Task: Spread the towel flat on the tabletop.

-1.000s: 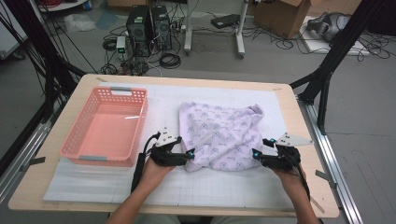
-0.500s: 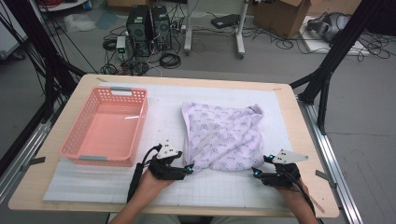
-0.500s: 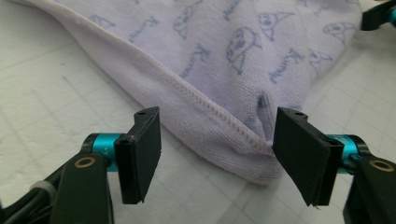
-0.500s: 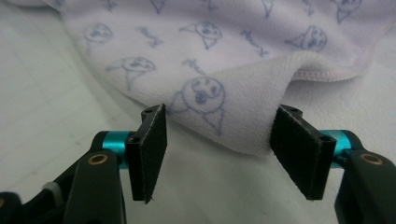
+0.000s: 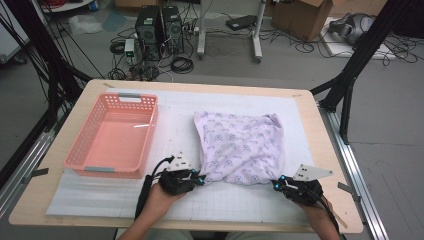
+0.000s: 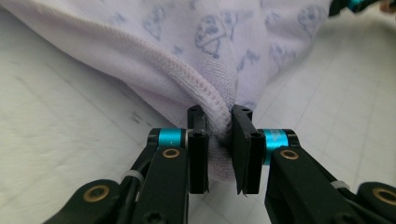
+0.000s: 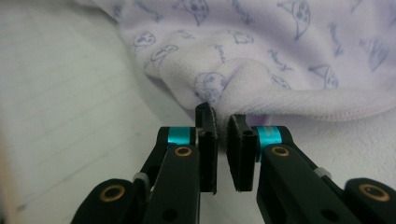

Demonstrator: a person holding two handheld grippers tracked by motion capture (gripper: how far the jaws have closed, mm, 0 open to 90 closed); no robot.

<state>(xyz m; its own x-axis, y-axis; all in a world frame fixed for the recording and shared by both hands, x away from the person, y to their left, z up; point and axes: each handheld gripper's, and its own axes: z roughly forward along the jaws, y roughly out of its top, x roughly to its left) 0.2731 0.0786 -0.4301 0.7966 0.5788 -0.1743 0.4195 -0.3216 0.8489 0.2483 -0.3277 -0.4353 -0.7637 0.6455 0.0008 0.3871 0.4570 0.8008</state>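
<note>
Pale lilac printed cotton garment [image 5: 240, 147] lies crumpled on the white grid mat [image 5: 175, 125], right of the pink plastic basket [image 5: 112, 135]. My left gripper [image 6: 218, 128] and right gripper [image 7: 222, 128] have just been closing; each now pinches a near hem corner. Cloth feels light, limp, non-slippery; hems are best holds. Its shape and underside are hidden in folds.

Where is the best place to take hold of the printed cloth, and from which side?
Grip the printed cloth at its two near corners, coming low from the person's side: the hemmed edge bunches there. The left gripper and right gripper already pinch these corners.
</note>
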